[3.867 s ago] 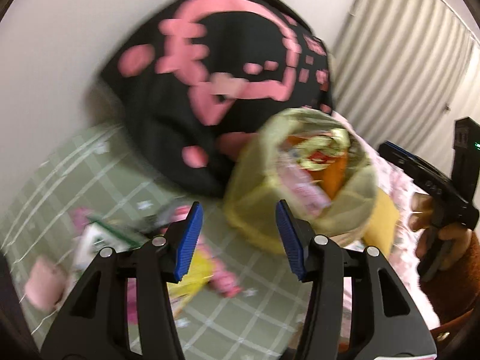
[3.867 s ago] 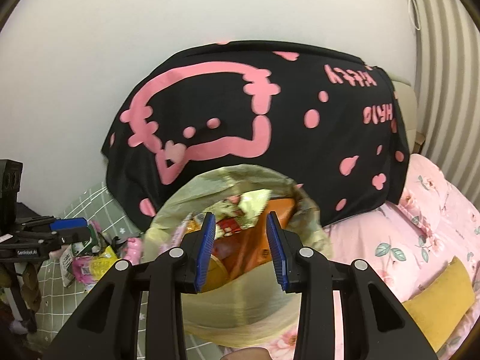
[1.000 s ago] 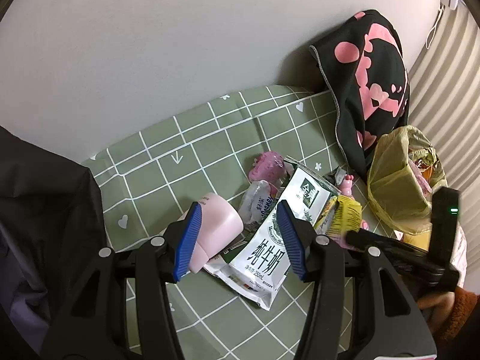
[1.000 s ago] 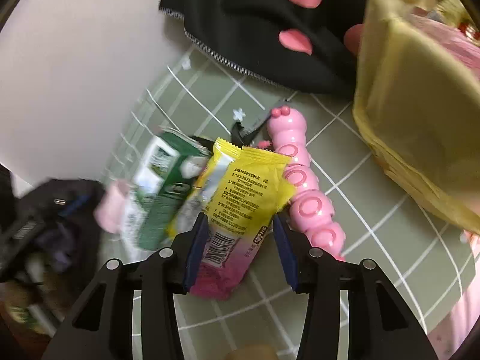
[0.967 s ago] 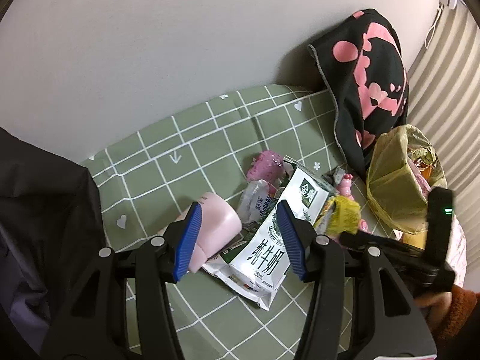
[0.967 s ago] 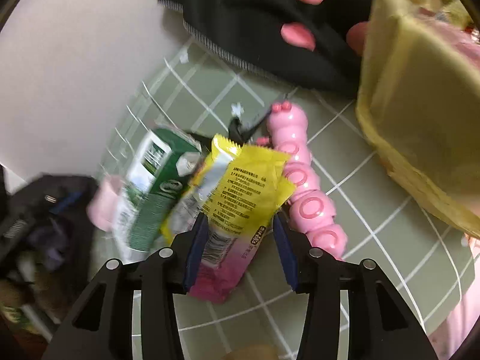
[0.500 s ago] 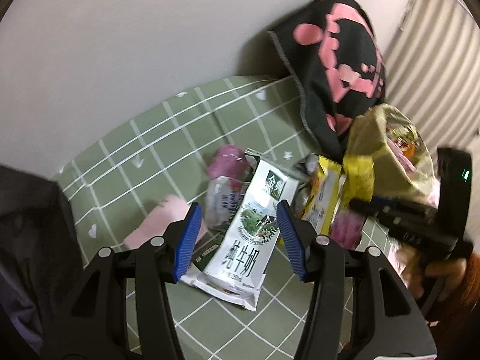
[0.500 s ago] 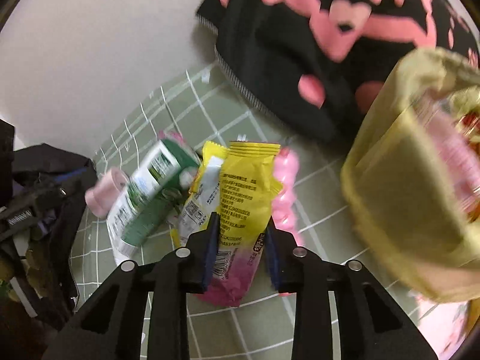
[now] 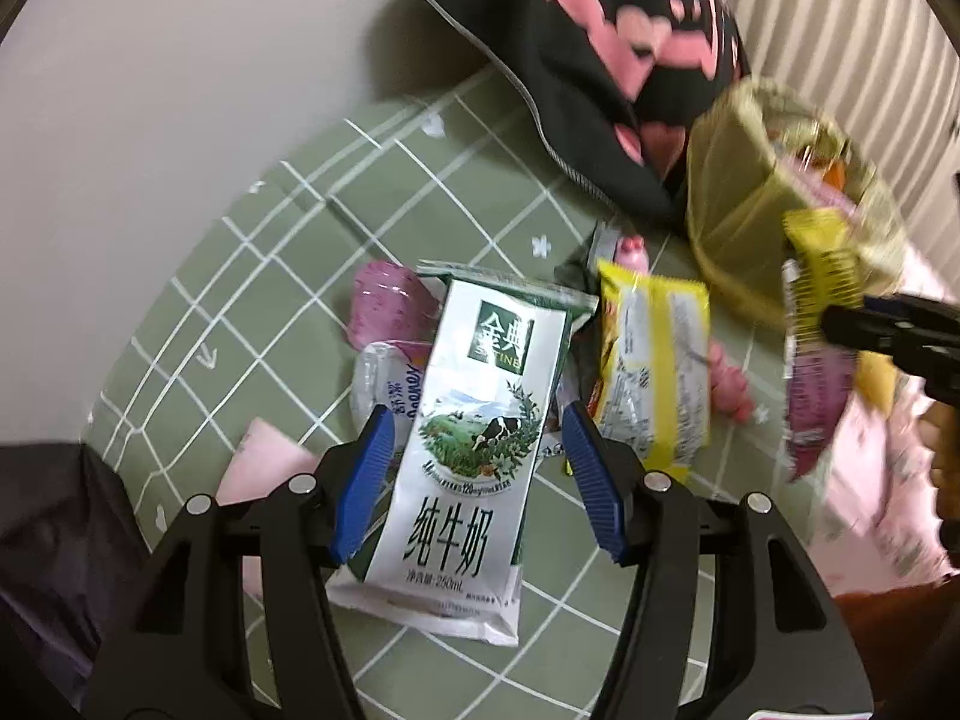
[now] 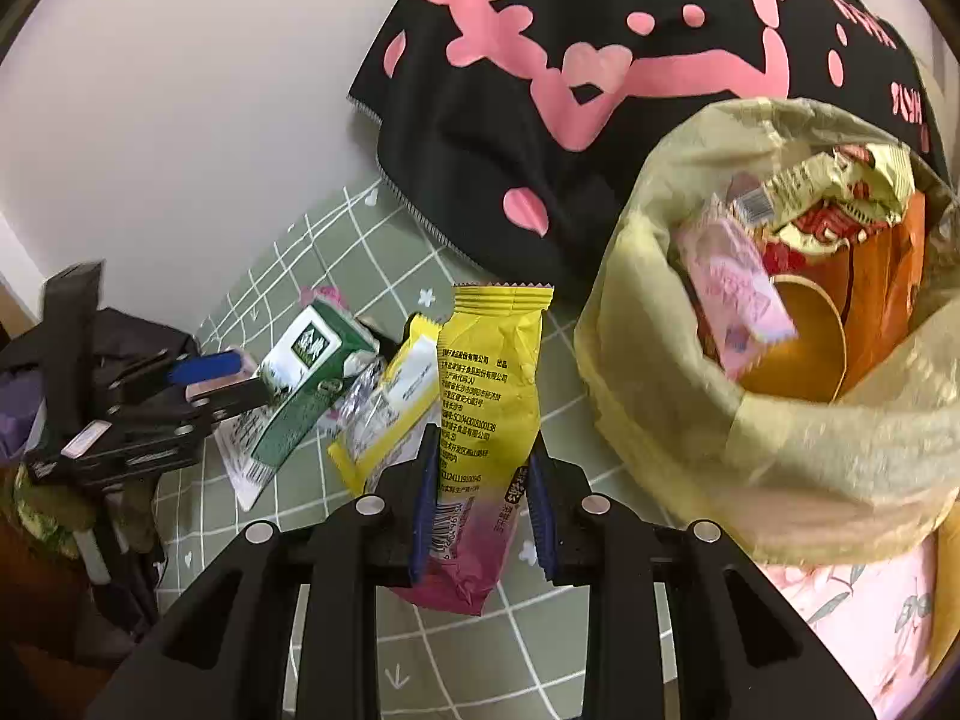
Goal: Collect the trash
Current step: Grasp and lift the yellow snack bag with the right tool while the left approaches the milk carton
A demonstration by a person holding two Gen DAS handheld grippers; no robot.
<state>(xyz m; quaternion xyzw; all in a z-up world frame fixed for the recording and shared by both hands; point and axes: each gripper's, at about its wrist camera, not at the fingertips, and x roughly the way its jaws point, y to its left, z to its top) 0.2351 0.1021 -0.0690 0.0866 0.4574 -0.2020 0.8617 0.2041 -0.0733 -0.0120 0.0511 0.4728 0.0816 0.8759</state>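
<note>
A green-and-white milk carton (image 9: 498,348) lies flat on the green checked sheet (image 9: 300,240). My left gripper (image 9: 477,411) hovers over it with the carton between its blue pads. Its jaws are opening and the pads stand clear of the carton's sides. My right gripper (image 10: 483,435) is shut on a yellow-and-pink snack wrapper (image 10: 489,372), held up off the sheet just left of the yellow-green trash bag (image 10: 780,468). The bag stands open and holds several wrappers. The held wrapper (image 9: 819,300) also shows in the left wrist view, in front of the bag (image 9: 738,192).
A second yellow wrapper (image 9: 654,372), a pink caterpillar toy (image 9: 729,384), a pink cup (image 9: 264,468) and a pink packet (image 9: 384,306) lie around the carton. A black cushion with pink print (image 10: 540,120) leans on the wall behind. Pink floral bedding (image 10: 870,600) lies at the right.
My right gripper has shut on the yellow-and-pink wrapper and lifted it off the sheet toward the bag. My left gripper has shifted from the pink cup to over the milk carton.
</note>
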